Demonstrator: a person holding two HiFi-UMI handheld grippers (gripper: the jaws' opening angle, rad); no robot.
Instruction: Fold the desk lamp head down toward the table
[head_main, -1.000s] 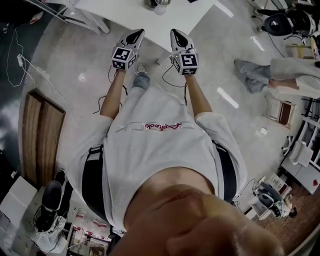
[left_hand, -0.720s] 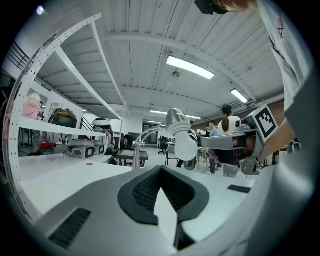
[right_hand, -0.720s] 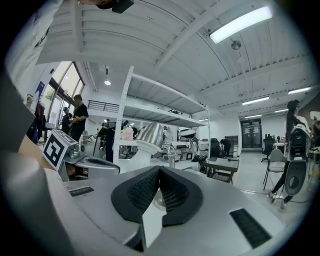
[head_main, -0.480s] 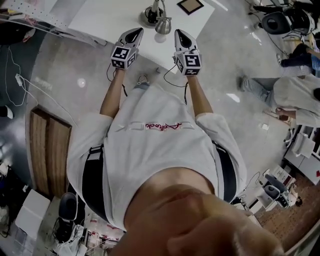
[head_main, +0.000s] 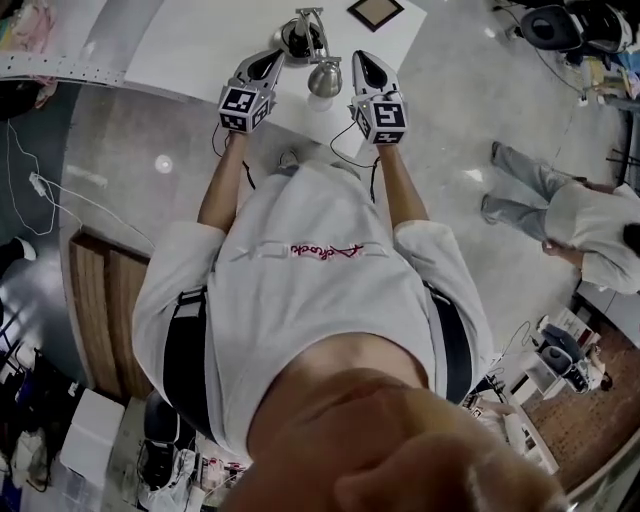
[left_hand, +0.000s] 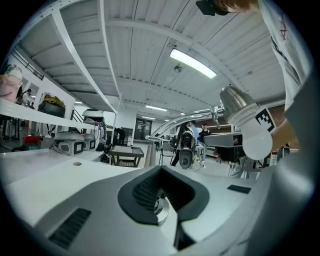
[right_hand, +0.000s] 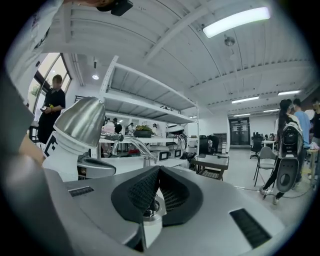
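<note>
Left hand-held gripper and right hand-held gripper are both clenched shut with nothing in them, top centre of the frame. The lamp head sits between their tips, touching neither, and its base is further up on the white desk.

Over the bench, lamp head sits between left gripper at 9 o'clock and right gripper at 3; lamp base at 11, frame at 1.
</note>
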